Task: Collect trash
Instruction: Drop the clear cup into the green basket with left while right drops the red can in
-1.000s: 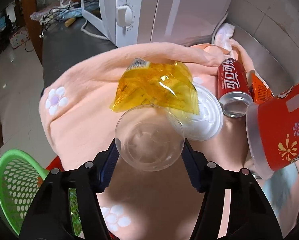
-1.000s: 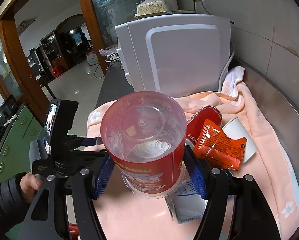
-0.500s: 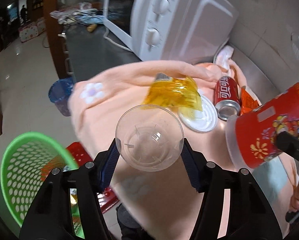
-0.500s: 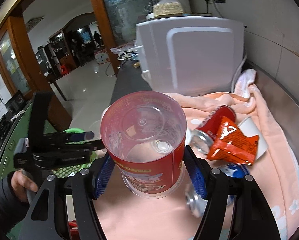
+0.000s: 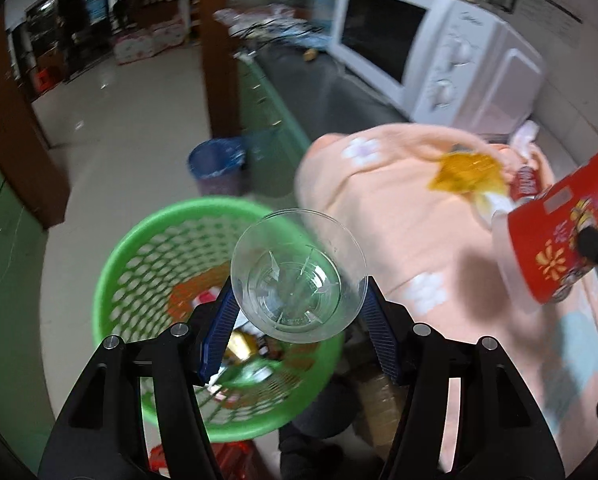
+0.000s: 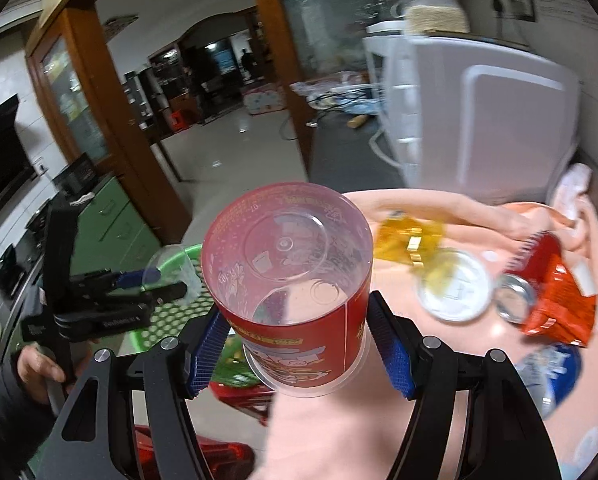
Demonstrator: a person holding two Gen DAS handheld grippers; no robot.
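The left hand-held gripper (image 5: 299,312) is partly closed on a clear cup (image 5: 299,274), its blue pads (image 5: 223,320) pressing the cup's sides, with the cup's open mouth facing the camera. The cup hangs over the green basket (image 5: 139,256), which stands on the floor beside the surface's edge and already holds some trash, blurred too much to name. The right hand-held gripper (image 6: 299,344) grips a red tub (image 6: 295,280) at about half its spread, blue pads (image 6: 391,352) against the tub's walls and its clear base toward the camera; the tub is above the near edge of the peach towel (image 6: 379,432) that covers the surface. From the right wrist view the left gripper and its cup show to the left of the tub, over the basket, with a hand (image 6: 39,364) in a dark sleeve on its handle. To the right of the tub, lying on the towel, are a yellow wrapper (image 6: 409,242), a white lid (image 6: 455,290) just beside it, a red can (image 6: 527,276) on its side with an orange packet (image 6: 559,308) on top, and a blue can (image 6: 551,368) nearest the camera. Behind the towel stands a white microwave (image 6: 479,120). A blue bin (image 5: 217,168) stands on the floor beyond the basket.
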